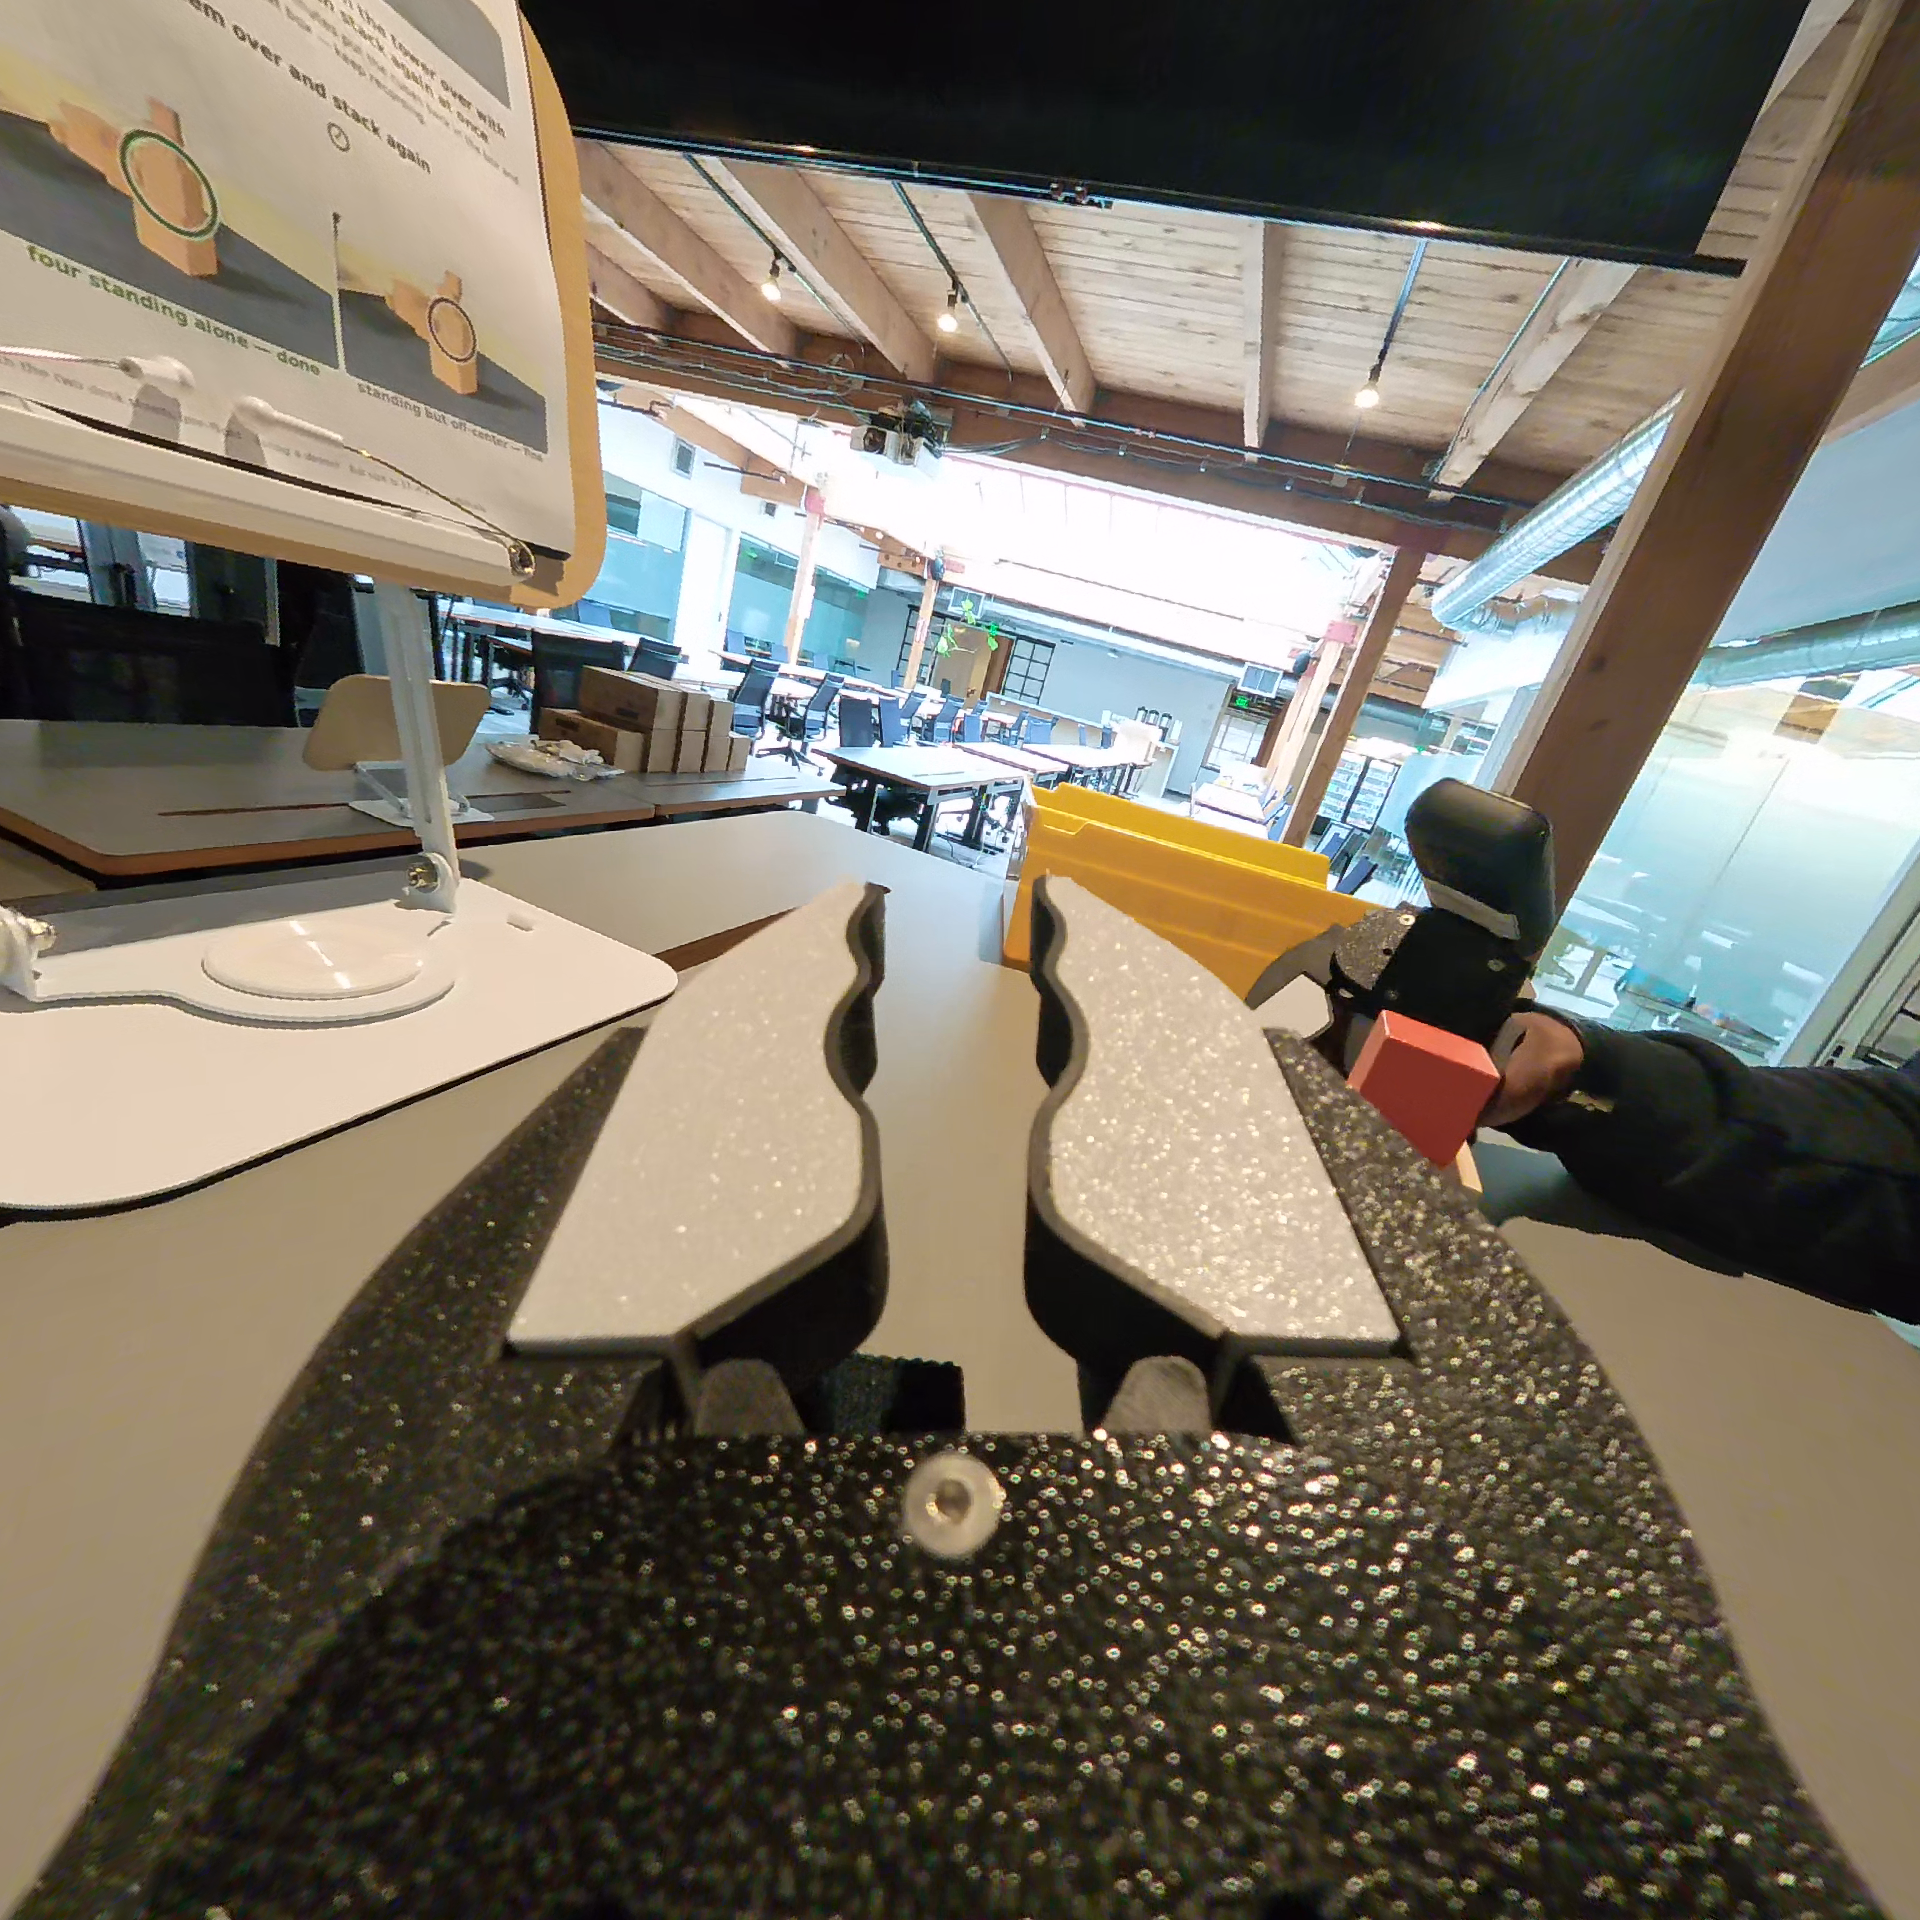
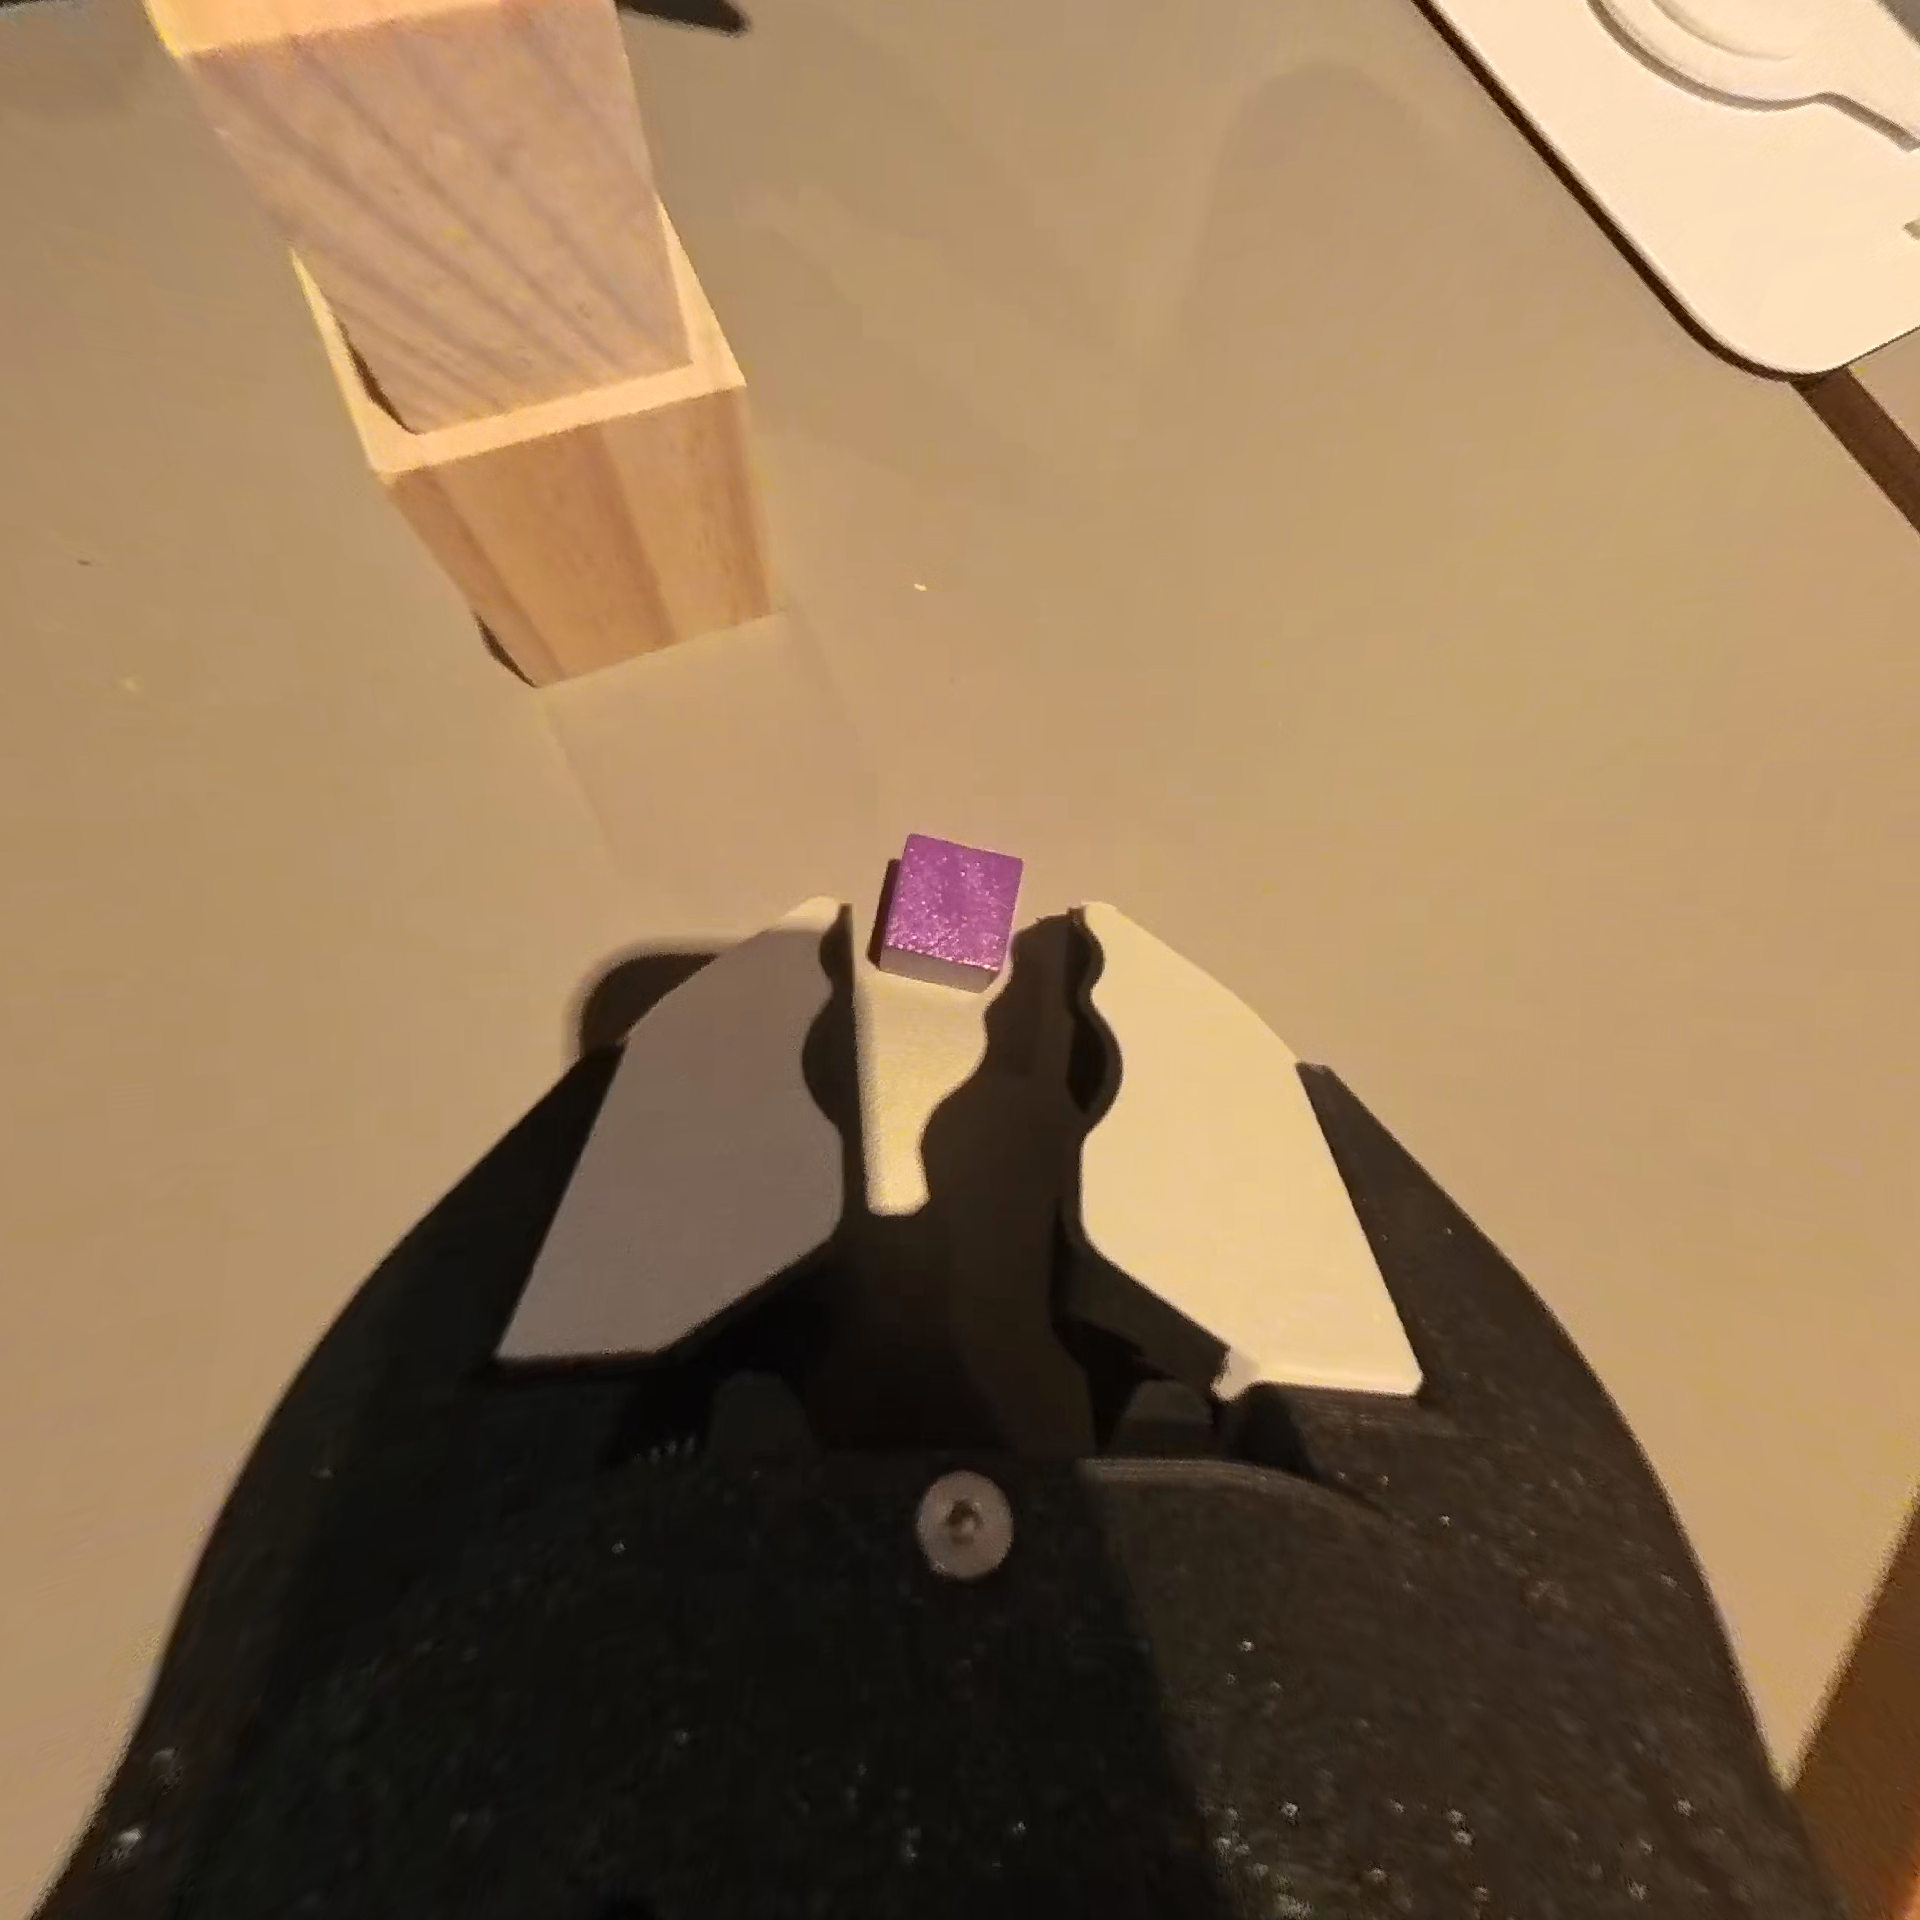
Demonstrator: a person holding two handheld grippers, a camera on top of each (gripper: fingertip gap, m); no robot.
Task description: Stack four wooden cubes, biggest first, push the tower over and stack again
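In the right wrist view a small purple cube (image 2: 951,914) sits on the grey table (image 2: 1247,675). My right gripper (image 2: 958,920) is open, its tips on either side of the cube with small gaps. Beyond it, to the left, a large plain wooden cube (image 2: 582,520) carries a smaller plain wooden cube (image 2: 447,208); the top of this stack is cut off. In the left wrist view my left gripper (image 1: 956,904) is open and empty above the table. A red cube (image 1: 1423,1081) rests on a wooden block (image 1: 1470,1169) at the right, in front of the hand-held right gripper (image 1: 1455,935).
A white stand base (image 1: 312,997) lies on the table at the left and holds an instruction sheet (image 1: 260,260); it also shows in the right wrist view (image 2: 1714,156). A yellow bin (image 1: 1164,894) stands at the far table edge. The table's edge (image 2: 1860,1351) runs along the right.
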